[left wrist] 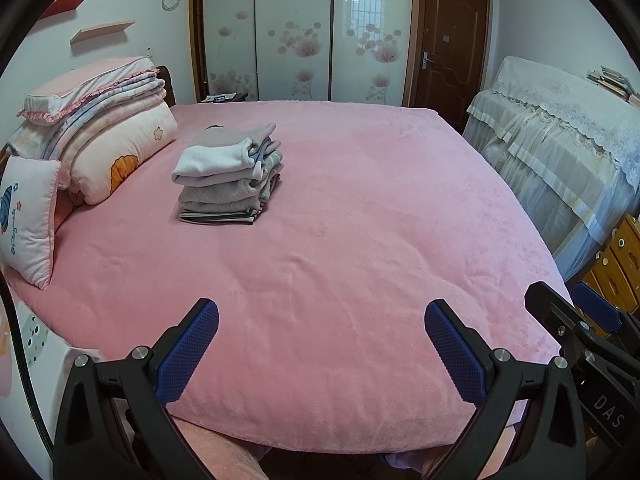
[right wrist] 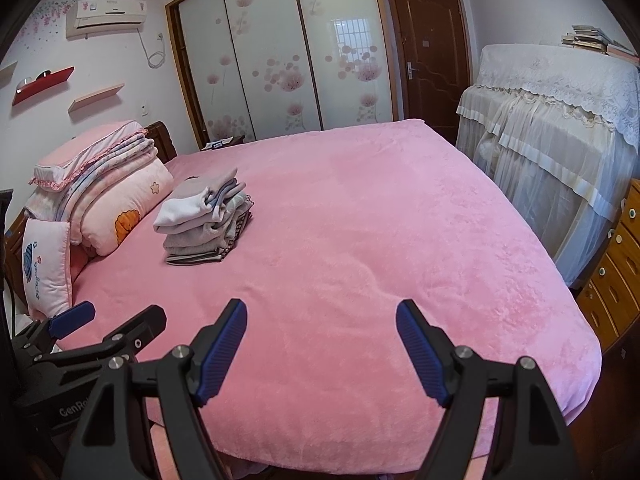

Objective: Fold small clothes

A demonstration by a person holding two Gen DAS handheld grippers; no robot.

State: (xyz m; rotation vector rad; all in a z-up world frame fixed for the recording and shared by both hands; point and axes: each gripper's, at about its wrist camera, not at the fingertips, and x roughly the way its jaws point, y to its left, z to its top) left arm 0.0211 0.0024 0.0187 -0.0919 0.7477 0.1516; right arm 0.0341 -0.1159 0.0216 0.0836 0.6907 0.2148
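Note:
A stack of folded small clothes (left wrist: 228, 174), grey, white and pale pink, sits on the pink bed (left wrist: 340, 240) toward its far left; it also shows in the right wrist view (right wrist: 204, 218). My left gripper (left wrist: 321, 312) is open and empty, held above the near edge of the bed, far from the stack. My right gripper (right wrist: 321, 310) is open and empty, also above the near edge. Each gripper shows at the edge of the other's view: the right gripper in the left wrist view (left wrist: 580, 304), the left gripper in the right wrist view (right wrist: 116, 312).
Folded quilts and pillows (left wrist: 96, 136) are piled at the bed's left head end, with a small pillow (left wrist: 28, 216) in front. A lace-covered piece of furniture (left wrist: 560, 140) and wooden drawers (right wrist: 612, 272) stand to the right. Wardrobe doors (left wrist: 296, 28) and a brown door (left wrist: 448, 40) are behind.

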